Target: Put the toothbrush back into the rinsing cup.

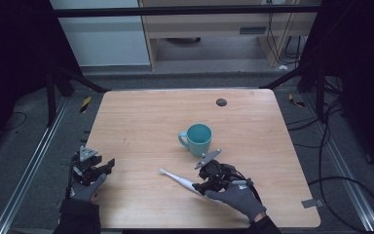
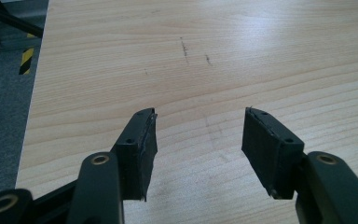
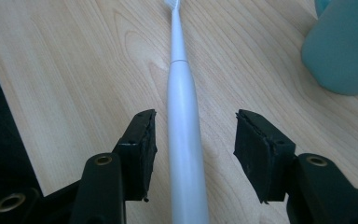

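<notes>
A white toothbrush [image 1: 177, 178] lies flat on the wooden table [image 1: 151, 112], brush end toward the left. My right gripper [image 1: 199, 186] is low over its handle end. In the right gripper view the handle [image 3: 182, 116] runs up between the jaws of the right gripper [image 3: 196, 116], nearer the left pad, with a gap on both sides. A teal mug [image 1: 198, 139] stands upright just behind it, also at the upper right of the right gripper view [image 3: 345, 51]. My left gripper [image 1: 104, 169] rests open at the table's front left, over bare wood [image 2: 201, 116].
A small dark round disc [image 1: 221, 102] sits near the table's far edge. Metal frame rails run along both sides of the table, and cables lie on the floor at the right. The left table edge [image 2: 32, 116] is close to my left gripper.
</notes>
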Demonstrator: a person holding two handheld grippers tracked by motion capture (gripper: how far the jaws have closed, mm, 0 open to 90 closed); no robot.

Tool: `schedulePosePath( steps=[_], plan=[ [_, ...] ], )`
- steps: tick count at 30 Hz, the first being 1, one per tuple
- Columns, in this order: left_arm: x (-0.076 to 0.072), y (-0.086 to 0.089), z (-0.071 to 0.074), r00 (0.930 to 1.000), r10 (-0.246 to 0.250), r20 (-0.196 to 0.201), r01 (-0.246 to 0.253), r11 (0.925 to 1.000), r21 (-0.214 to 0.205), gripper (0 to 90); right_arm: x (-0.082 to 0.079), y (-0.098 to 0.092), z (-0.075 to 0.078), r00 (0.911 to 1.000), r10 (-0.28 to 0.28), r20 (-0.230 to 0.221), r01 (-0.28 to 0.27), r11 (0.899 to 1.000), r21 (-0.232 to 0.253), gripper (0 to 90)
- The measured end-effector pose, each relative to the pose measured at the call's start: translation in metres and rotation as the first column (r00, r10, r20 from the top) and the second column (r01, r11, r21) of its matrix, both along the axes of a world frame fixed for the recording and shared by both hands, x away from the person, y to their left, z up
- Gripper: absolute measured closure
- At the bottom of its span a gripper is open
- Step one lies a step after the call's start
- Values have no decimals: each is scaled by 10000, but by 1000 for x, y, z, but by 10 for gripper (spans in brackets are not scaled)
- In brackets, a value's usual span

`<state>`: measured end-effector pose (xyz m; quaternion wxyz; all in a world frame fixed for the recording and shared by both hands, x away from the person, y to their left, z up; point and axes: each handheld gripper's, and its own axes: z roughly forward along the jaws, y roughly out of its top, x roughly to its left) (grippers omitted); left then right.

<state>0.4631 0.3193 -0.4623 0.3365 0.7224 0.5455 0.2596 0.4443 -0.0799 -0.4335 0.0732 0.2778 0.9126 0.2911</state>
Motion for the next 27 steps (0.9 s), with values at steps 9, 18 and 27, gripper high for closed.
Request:
schedulePosePath(
  steps=[9, 18, 27],
  plan=[
    [1, 0, 0, 10000, -6, -27, 6, 10000, 5, 441, 6, 9, -9, 9993, 126, -354, -146, 9981, -590, 505],
    [1, -1, -1, 9999, -71, -75, 71, 10000, 14, 441, 8, 19, -17, 9978, 226, -625, -298, 9928, -1159, 527],
    [1, -1, -1, 9999, -101, -108, 101, 9999, 58, 441, 10, 28, -26, 9950, 406, -908, -562, 9826, -1773, 566]
  ],
)
